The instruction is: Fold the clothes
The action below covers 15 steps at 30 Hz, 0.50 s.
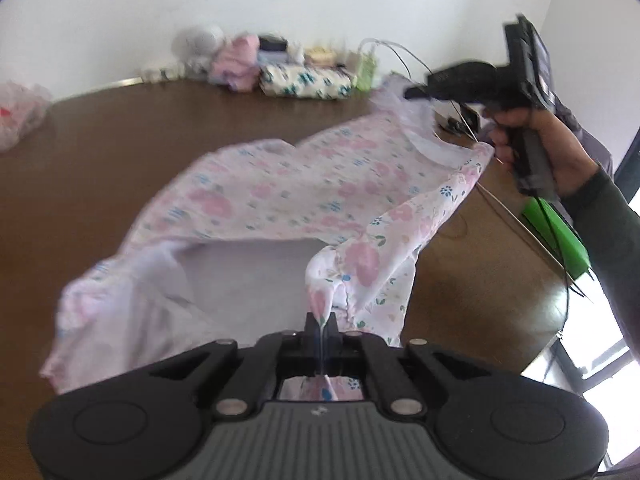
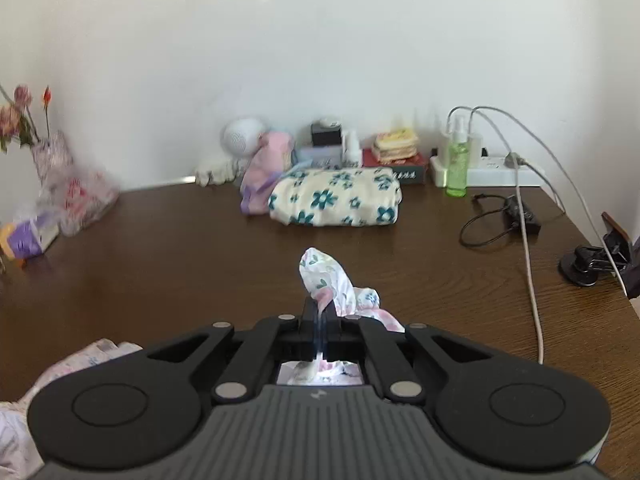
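Note:
A white garment with pink and blue flowers hangs stretched above the brown table, blurred in the left wrist view. My left gripper is shut on a bunched edge of it near the bottom of that view. The right gripper, held by a person's hand, pinches the garment's far corner at the upper right. In the right wrist view my right gripper is shut on a tuft of the same floral garment; more of the cloth shows at the lower left.
A folded cream cloth with teal flowers, a pink bundle, boxes, a green bottle and a power strip line the back wall. Cables and a black clamp lie right; plastic bags and a vase left.

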Each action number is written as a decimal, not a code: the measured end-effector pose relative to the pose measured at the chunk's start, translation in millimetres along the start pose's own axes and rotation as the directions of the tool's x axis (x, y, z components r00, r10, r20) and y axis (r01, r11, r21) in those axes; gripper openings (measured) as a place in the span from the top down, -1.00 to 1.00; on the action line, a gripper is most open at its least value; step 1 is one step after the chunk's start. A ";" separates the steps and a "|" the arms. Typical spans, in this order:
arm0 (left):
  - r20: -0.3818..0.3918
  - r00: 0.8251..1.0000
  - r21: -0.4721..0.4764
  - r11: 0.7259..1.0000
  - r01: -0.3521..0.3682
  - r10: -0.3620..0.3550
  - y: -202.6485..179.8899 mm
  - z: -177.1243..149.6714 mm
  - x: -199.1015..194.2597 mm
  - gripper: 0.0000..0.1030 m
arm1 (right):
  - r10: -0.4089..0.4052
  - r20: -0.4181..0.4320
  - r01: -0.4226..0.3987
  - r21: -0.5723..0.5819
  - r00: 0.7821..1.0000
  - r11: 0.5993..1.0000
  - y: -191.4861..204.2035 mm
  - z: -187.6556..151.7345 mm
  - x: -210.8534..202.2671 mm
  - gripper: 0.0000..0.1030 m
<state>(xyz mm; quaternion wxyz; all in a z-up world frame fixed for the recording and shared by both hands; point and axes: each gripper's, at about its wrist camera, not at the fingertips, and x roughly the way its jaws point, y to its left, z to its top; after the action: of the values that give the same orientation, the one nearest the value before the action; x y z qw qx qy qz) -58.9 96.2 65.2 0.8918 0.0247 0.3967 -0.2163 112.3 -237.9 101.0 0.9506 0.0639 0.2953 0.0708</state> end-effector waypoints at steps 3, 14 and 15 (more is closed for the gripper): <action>0.133 0.982 0.061 0.988 -0.142 0.133 11.8 24.3 -30.5 1.00 | -0.012 0.111 0.003 0.081 0.994 0.997 -25.0 0.3 -37.1 0.98; 0.116 0.993 0.207 0.978 -0.038 0.014 -5.5 -74.7 -76.0 0.82 | 0.041 -0.043 -0.040 0.028 0.998 0.999 -64.9 -96.3 -148.7 0.36; 0.109 0.994 0.188 0.982 0.005 -0.026 -3.3 -79.3 -79.8 0.81 | 0.032 -0.022 -0.031 0.018 0.999 0.999 -64.4 -90.6 -155.1 0.31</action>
<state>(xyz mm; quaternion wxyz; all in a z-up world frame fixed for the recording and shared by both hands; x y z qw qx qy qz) -162.7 139.6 68.7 0.9044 0.0936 0.3245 -0.2607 -59.7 -320.6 102.1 0.9455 0.0760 0.3053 0.0839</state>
